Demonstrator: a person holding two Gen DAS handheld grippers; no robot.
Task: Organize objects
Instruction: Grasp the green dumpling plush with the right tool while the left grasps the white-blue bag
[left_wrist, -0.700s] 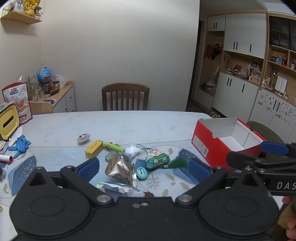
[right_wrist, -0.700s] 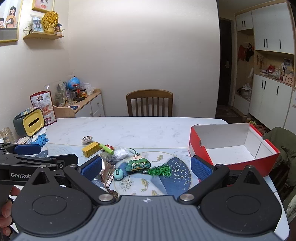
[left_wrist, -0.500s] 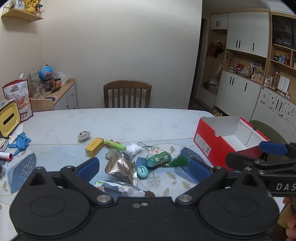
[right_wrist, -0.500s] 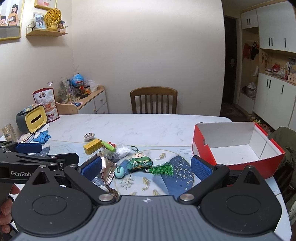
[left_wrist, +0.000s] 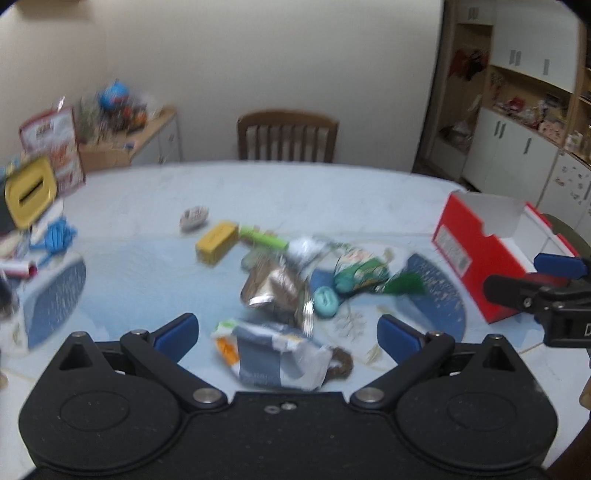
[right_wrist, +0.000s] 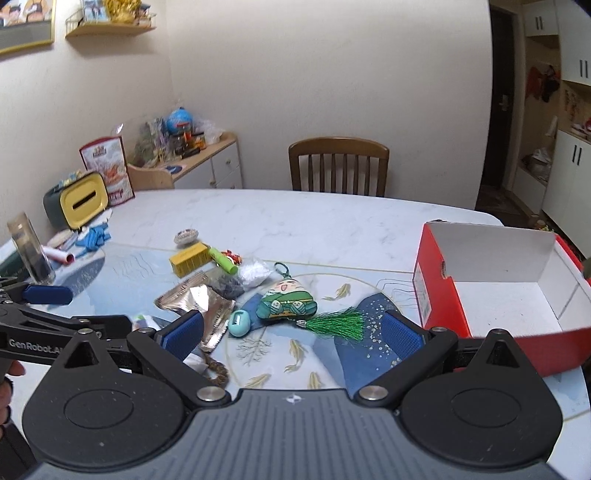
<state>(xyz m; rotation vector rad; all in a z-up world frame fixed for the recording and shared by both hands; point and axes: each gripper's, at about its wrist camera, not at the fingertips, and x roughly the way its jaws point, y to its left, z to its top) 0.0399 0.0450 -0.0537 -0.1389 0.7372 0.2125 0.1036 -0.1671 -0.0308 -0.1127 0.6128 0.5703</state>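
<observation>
- The table (right_wrist: 332, 218) carries the whole clutter, nothing sorted yet.
- The red box (right_wrist: 436, 280) sits empty at the right.
- Left tongs (left_wrist: 286, 334) and right tongs (right_wrist: 291, 332) both gape wide, holding nothing.
- Plush keychain (right_wrist: 286, 301), foil packet (right_wrist: 195, 301), yellow block (right_wrist: 190, 258) all wait mid-table.

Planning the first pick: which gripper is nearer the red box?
Right. The right gripper is open just left of the red box; the left gripper is open farther left, over the clutter.
</observation>
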